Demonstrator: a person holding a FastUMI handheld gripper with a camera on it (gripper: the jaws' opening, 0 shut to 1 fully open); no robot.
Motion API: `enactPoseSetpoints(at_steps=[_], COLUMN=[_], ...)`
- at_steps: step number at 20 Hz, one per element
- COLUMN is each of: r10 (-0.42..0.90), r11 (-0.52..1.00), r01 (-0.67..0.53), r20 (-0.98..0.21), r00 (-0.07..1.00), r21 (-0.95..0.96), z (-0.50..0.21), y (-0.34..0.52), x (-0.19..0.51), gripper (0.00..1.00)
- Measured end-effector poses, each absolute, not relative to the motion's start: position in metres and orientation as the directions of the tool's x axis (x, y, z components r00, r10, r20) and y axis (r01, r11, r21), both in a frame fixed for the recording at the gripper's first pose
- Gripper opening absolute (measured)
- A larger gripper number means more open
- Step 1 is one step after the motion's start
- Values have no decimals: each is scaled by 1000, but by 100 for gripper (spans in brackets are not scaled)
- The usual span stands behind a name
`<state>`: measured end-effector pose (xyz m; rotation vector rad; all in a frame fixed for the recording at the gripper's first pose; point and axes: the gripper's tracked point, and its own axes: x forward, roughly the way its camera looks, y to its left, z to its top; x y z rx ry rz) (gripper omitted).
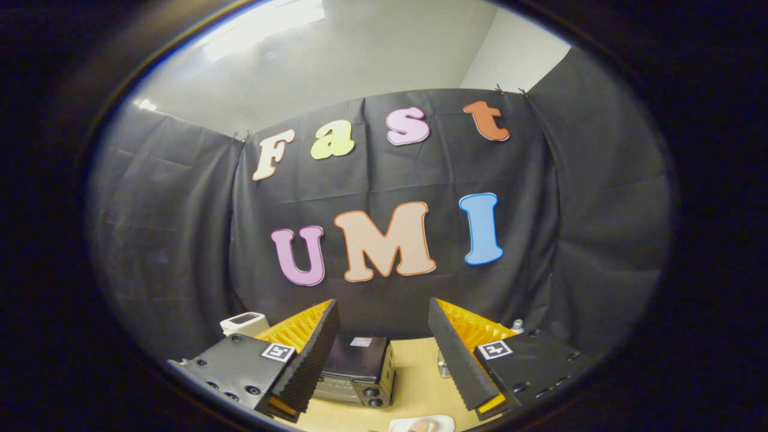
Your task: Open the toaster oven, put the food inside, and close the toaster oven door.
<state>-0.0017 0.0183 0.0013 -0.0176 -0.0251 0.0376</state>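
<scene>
Hovering at the bottom of the frame with fingers spread and empty, the hand-held gripper [384,354] faces the toaster oven [357,369] on the counter [417,378], door closed, food plate [423,425] below.

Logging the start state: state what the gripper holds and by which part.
Nothing is held: the gripper is open, the toaster oven beyond its fingers.

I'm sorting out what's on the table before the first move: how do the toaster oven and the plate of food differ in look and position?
The toaster oven is a dark, boxy appliance with knobs, seen beyond and partly behind the left finger; the plate is white, flat and low, nearer the open gripper. The toaster oven looks closed; the plate lies open with pale food on it. Both rest on the wooden table.
</scene>
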Motion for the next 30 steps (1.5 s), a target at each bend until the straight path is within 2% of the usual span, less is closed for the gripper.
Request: enactPoseSetpoints(at_steps=[8, 19, 30], r10=[31, 70, 128], r11=[999, 998, 985], r01=[-31, -69, -140], r20=[11, -82, -122], r00=[999, 994, 984], r21=[-37, 7, -98], z=[-17, -123, -238], y=[27, 69, 134], x=[7, 33, 50], gripper=[94, 95, 95])
